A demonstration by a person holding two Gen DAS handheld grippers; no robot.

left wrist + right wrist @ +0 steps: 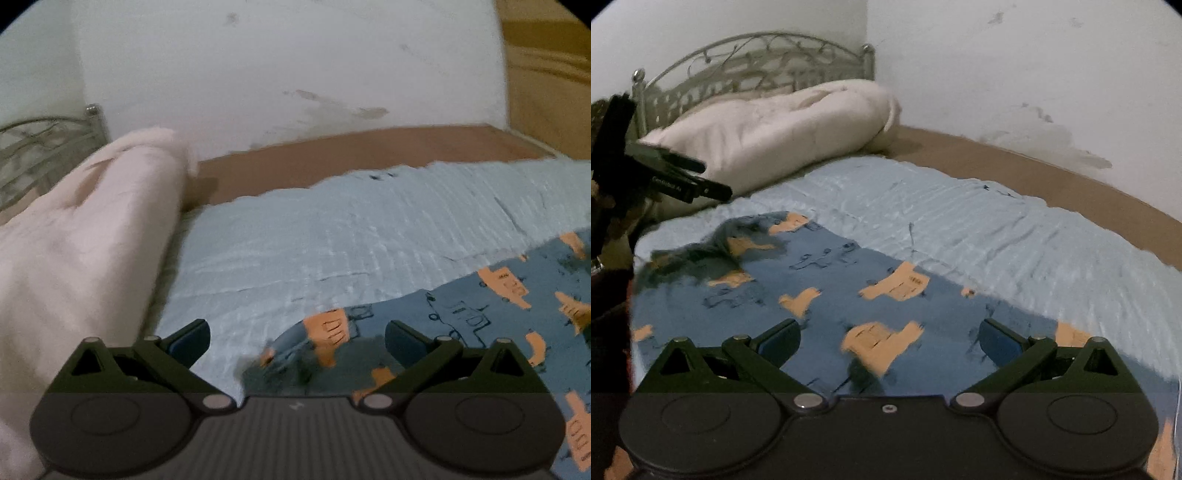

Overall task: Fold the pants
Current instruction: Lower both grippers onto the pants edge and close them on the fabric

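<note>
Blue cotton pants (827,295) printed with orange truck shapes and dark line-drawn vehicles. Pale blue ribbed bedspread (997,236) beneath, plain but for faint stripes of texture. Brown flat sheet (351,155) along the far edge. Cream fluffy rolled blanket (775,129), unpatterned. Silver-grey metal headboard (757,62) with scrolling vine work. White painted wall (295,66) marked by grey-brown smudges. Black plastic grippers with dark blue finger pads (188,341).

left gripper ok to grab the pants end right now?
Probably yes. The left gripper is open with the bunched end of the pants lying right between its fingers, nothing over it. The pillow sits off to the side, clear of the path.
</note>
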